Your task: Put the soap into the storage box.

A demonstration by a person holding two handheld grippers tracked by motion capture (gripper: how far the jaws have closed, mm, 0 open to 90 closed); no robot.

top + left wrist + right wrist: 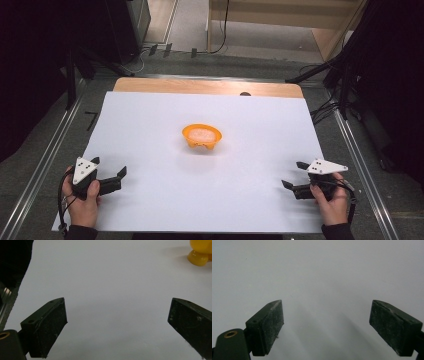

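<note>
An orange bowl (201,137) with pale white contents stands on small rounded feet in the middle of the white sheet (150,200). My left gripper (111,169) rests near the front left of the sheet, held in a hand, open with nothing between its jaws. In the left gripper view the bowl's foot (198,258) shows at the top right, far beyond the gripper (117,315). My right gripper (292,175) sits near the front right, also open and empty. The right gripper view shows that gripper (327,315) over bare white sheet.
The white sheet covers a wooden table (207,86) whose far edge shows bare. Metal rails (50,155) run along both sides. Black stands and cables (345,75) crowd the floor at the back and right.
</note>
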